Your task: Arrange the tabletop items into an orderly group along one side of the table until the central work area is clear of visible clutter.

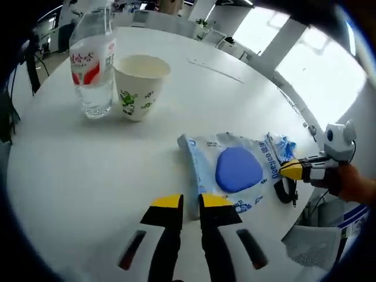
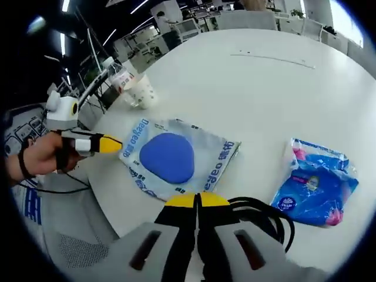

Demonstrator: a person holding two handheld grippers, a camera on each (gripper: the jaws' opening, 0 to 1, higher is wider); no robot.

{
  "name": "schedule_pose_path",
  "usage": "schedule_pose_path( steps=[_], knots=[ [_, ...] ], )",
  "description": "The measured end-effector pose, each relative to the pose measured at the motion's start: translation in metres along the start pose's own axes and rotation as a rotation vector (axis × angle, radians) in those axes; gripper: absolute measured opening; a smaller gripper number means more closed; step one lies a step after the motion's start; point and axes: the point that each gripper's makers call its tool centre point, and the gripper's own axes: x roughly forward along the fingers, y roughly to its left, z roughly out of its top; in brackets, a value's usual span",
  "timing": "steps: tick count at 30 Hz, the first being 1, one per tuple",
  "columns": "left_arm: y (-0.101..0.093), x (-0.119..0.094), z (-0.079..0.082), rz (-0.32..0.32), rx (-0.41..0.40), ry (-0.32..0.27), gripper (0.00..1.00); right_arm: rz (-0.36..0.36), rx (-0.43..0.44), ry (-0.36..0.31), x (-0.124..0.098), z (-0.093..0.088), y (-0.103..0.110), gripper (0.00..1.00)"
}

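With the bottle (image 1: 92, 61) and cup (image 1: 139, 85) paired, both grippers (image 1: 191, 201) (image 2: 198, 200) pinch the wipes pack (image 2: 176, 157) with closed fingers at opposite edges, mid-worktop (image 1: 76, 170); the blue packet (image 2: 315, 183) lies apart.

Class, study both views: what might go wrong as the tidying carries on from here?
1. The soft pack lies near the edge of the table, pinched by the right gripper; a pull might drag it off.
2. The black cable loops beside that gripper and may snag.
3. The paper cup stands close to the bottle; a nudge may topple both.
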Motion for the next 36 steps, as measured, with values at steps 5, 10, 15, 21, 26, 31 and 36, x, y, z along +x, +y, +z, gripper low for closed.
schedule_pose_path(
  steps=[5,10,15,21,26,31,36],
  knots=[
    [-0.005,-0.003,-0.005,-0.028,0.008,-0.021,0.17,-0.027,0.044,-0.034,-0.009,-0.002,-0.014,0.08],
    [-0.010,-0.004,-0.009,-0.038,0.023,-0.022,0.20,0.006,0.070,-0.041,-0.011,-0.006,-0.012,0.14],
    [-0.012,-0.004,-0.010,-0.040,0.034,-0.021,0.23,0.024,0.065,-0.040,-0.008,-0.008,-0.008,0.19],
    [-0.009,-0.002,-0.012,-0.035,0.051,-0.011,0.27,0.031,0.081,-0.038,-0.003,-0.011,-0.005,0.20],
    [-0.013,0.002,-0.018,-0.042,0.093,0.016,0.24,0.042,0.085,-0.034,0.004,-0.011,0.001,0.19],
    [-0.013,0.006,-0.020,-0.027,0.130,0.036,0.09,0.019,0.036,-0.021,0.007,-0.011,-0.001,0.00],
    [-0.012,0.007,-0.015,-0.014,0.130,0.042,0.00,0.020,0.084,-0.016,0.007,-0.008,-0.006,0.00]
  ],
)
